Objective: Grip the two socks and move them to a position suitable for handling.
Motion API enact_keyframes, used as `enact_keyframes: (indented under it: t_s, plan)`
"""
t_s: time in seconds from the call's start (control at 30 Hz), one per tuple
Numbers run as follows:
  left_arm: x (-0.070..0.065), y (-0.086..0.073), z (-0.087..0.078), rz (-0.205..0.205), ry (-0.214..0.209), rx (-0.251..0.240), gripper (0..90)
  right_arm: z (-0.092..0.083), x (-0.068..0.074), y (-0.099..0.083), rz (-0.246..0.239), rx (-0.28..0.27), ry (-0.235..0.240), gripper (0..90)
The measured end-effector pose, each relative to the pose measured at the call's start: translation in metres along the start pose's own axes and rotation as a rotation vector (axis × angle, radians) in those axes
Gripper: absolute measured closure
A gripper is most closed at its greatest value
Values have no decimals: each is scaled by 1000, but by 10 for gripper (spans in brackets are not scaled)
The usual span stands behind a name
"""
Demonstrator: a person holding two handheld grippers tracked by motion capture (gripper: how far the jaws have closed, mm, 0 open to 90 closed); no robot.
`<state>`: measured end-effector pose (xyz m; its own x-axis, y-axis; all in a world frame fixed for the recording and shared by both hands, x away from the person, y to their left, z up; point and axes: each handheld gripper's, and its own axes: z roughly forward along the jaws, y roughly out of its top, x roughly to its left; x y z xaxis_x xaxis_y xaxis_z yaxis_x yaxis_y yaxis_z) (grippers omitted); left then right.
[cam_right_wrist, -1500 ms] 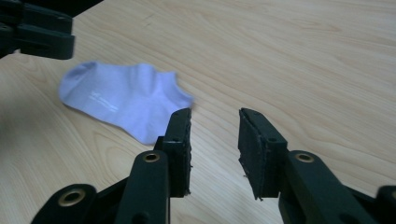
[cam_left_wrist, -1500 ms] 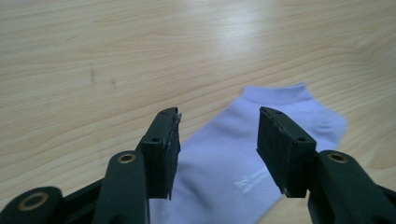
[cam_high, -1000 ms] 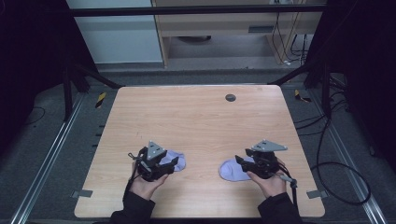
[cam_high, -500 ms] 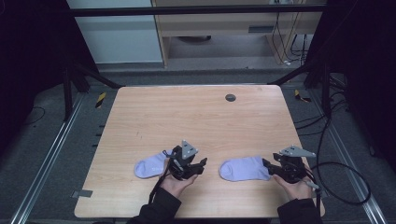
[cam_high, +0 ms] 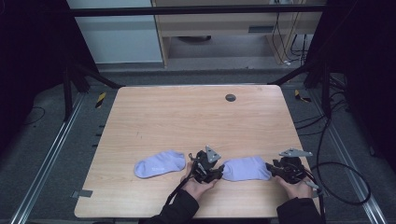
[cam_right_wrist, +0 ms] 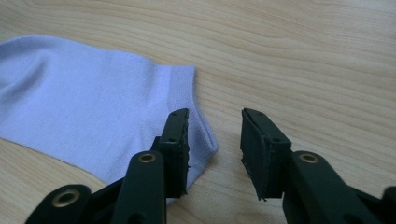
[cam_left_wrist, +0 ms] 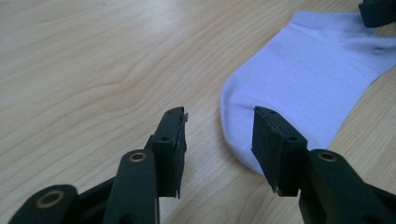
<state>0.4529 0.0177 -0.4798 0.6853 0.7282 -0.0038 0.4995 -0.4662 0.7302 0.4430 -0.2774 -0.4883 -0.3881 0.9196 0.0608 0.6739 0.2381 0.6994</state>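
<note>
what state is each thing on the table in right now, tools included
left sock: flat on the table, free of both tools
right sock: flat, between the two tools, gripped by neither
left tool: open, at the right sock's rounded toe end
right tool: open, at the right sock's cuff end
table: bare wood, a small dark disc near its far edge

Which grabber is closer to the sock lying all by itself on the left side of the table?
The left gripper. It sits just right of the lone sock, between the two socks. The right gripper is farther off, beyond the second sock, at its far end.
</note>
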Motion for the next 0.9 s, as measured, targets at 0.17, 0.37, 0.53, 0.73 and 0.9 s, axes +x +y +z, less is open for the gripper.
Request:
enact_keyframes:
  t_s: [0.17,0.37,0.53,0.73,0.9]
  plan:
    - [-4,-1,12,-3,3,49,606,5,0,-1,-5,25,12,669]
    - [-6,-2,16,-18,-12,74,752,8,3,-2,-12,37,21,781]
    - [-7,-1,16,-26,-14,69,887,3,6,1,-8,24,30,864]
    - [-3,2,4,-24,-31,45,892,-10,14,5,-17,-27,57,867]
    - [4,2,-17,2,-44,38,892,-22,25,9,-21,-72,96,867]
